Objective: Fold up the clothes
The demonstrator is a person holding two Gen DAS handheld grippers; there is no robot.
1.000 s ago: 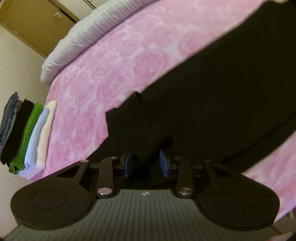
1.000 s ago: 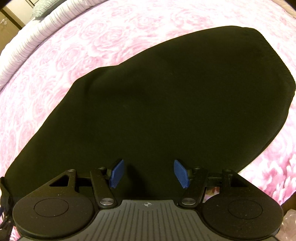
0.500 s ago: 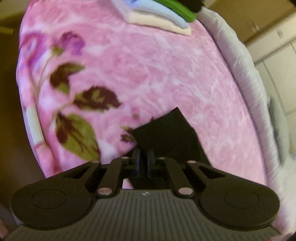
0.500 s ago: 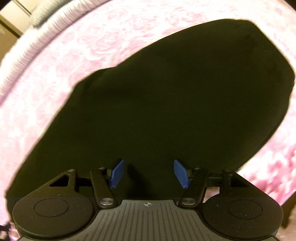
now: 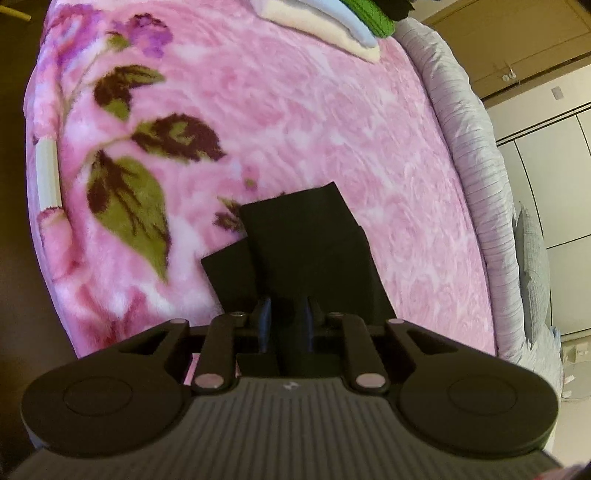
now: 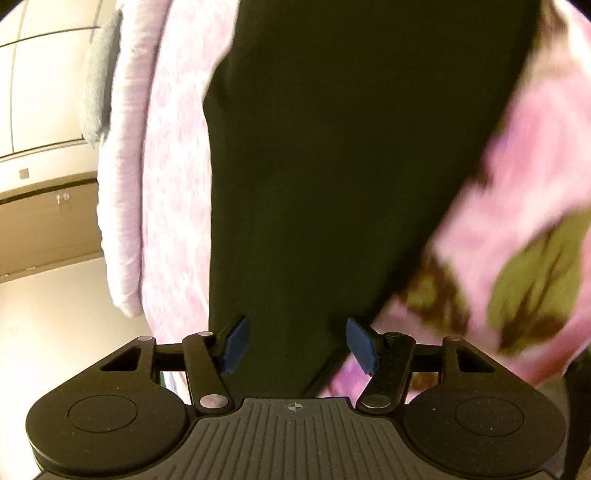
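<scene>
A black garment lies on the pink floral blanket. In the left wrist view my left gripper [image 5: 286, 319] is shut on a folded end of the black garment [image 5: 306, 240], which sticks out ahead of the blue pads. In the right wrist view my right gripper [image 6: 295, 345] is open, its blue pads apart over the garment's broad body [image 6: 343, 155], not holding it. The view is blurred by motion.
A stack of folded clothes [image 5: 332, 18], cream, light blue and green, sits at the far edge of the blanket [image 5: 288, 110]. A grey quilted cover [image 5: 476, 166] runs along the bed's right side. Wooden doors and white cupboards stand beyond.
My left gripper has closed on the garment's end and swung round toward the bed's foot. My right gripper has rotated over the garment, still open.
</scene>
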